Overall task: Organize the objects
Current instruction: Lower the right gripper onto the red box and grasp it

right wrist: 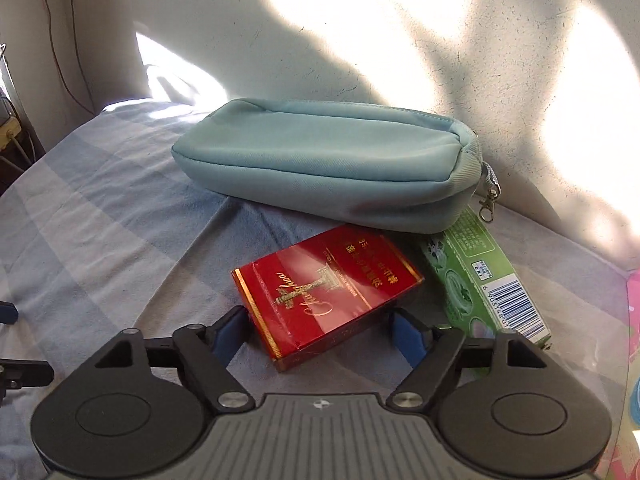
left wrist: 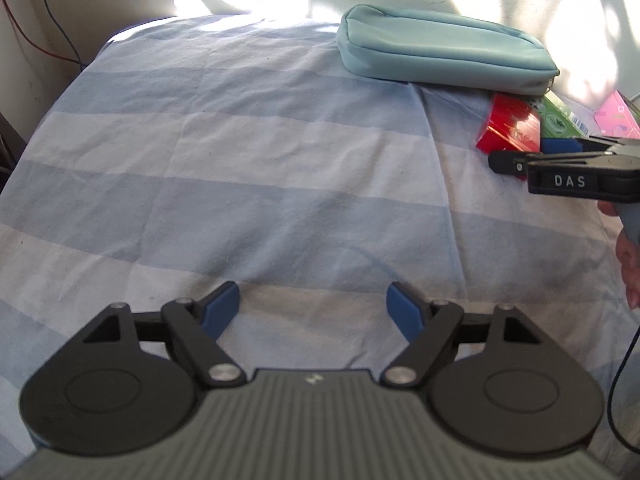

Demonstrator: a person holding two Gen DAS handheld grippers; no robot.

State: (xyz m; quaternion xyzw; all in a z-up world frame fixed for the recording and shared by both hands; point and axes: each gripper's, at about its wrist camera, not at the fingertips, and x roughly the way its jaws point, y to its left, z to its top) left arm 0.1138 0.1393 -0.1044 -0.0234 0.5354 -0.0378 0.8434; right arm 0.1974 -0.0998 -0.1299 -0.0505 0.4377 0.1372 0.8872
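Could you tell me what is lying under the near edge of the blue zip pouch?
The far ends of the red box and green box reach the blue zip pouch; whether they are tucked beneath is hidden. Elsewhere, striped cloth.

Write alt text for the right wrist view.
The right gripper straddles the near end of a red box on a blue-and-white striped cloth, its blue pads close beside the box. A teal zip pouch lies behind, a green box to the right.
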